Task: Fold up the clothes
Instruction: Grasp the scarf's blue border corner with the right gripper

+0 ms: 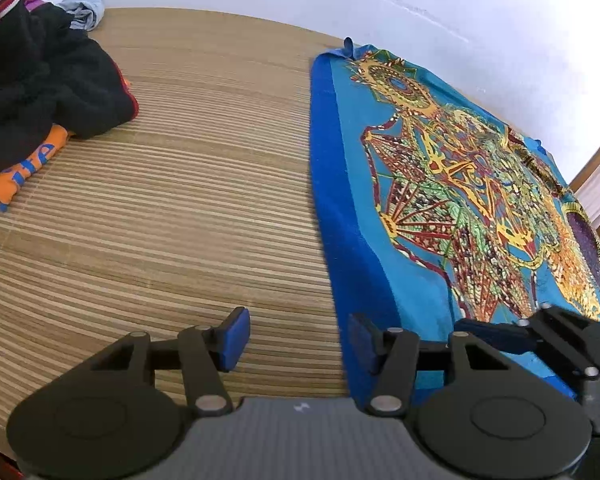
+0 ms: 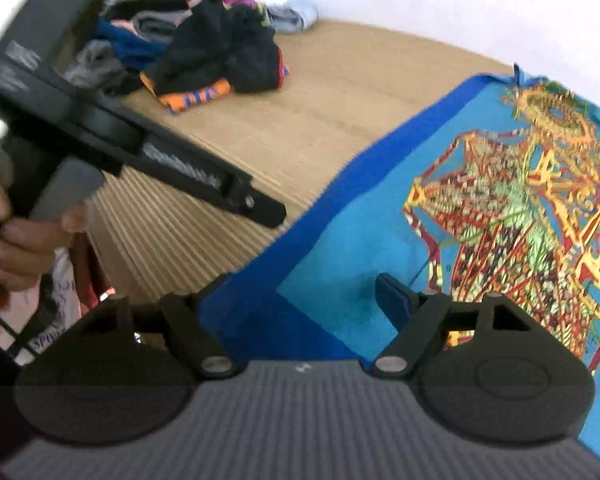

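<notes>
A blue garment [image 1: 412, 184] with a bright yellow, red and green print lies flat on the striped bamboo mat [image 1: 188, 200]; it also shows in the right wrist view [image 2: 380, 240]. My left gripper [image 1: 296, 340] is open and empty, low over the mat at the garment's left near edge. My right gripper [image 2: 304, 300] is open and empty over the garment's near corner. The right gripper's fingers [image 1: 496, 334] show at the lower right of the left wrist view. The left gripper's body [image 2: 120, 136], held in a hand, crosses the right wrist view.
A pile of unfolded clothes [image 1: 40, 92], black on top with an orange piece beneath, sits at the mat's far left; it also shows in the right wrist view [image 2: 204, 52]. A white wall [image 1: 420, 8] runs behind the mat. A wooden frame [image 1: 596, 168] stands at the right.
</notes>
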The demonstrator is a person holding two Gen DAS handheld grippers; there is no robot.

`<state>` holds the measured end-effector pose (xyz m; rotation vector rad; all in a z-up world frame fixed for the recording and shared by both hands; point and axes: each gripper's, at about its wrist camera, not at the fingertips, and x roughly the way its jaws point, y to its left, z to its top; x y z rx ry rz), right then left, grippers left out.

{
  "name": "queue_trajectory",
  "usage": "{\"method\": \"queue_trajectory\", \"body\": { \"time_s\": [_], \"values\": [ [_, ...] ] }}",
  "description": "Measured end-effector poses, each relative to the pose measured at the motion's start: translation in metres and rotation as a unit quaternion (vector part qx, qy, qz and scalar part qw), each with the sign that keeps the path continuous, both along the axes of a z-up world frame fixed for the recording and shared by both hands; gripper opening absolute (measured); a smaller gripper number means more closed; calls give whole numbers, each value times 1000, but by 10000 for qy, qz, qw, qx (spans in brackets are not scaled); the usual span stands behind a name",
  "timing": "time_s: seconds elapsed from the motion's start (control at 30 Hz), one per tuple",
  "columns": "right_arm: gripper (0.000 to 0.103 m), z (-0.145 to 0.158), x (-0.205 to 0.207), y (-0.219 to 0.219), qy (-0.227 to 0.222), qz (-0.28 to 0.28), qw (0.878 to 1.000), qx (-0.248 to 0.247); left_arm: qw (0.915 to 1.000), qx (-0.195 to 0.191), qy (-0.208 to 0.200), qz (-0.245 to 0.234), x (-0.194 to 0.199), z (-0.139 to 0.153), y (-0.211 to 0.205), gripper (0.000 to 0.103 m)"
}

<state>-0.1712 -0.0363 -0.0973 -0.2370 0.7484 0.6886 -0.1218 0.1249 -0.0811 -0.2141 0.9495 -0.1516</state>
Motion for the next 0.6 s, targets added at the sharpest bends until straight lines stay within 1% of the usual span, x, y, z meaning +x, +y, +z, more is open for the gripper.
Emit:
{"method": "queue_trajectory", "body": {
  "time_s": [0.17,0.33,0.4,0.43,0.47,0.53,0.6],
  "values": [
    [80,0,-3,10,13,292,9996,38,9998,91,-50,191,0,3,10,57],
    [79,-2,-16,20,-45,809,9967,98,9991,99,19,401,-1,4,24,57],
    [73,-3,-17,21,-13,921,9957,128,9991,105,37,413,-2,3,27,57],
    [68,-4,-17,23,44,970,9952,97,9991,112,41,405,-2,3,27,57],
    [65,-6,-16,23,103,1009,9948,43,9991,119,45,396,-3,3,26,57],
    [62,-11,-16,23,83,1087,9940,-78,9993,129,43,354,-3,3,24,57],
    [63,-15,-16,22,5,1165,9930,-205,9994,144,28,318,-4,3,22,57]
  ]
}}
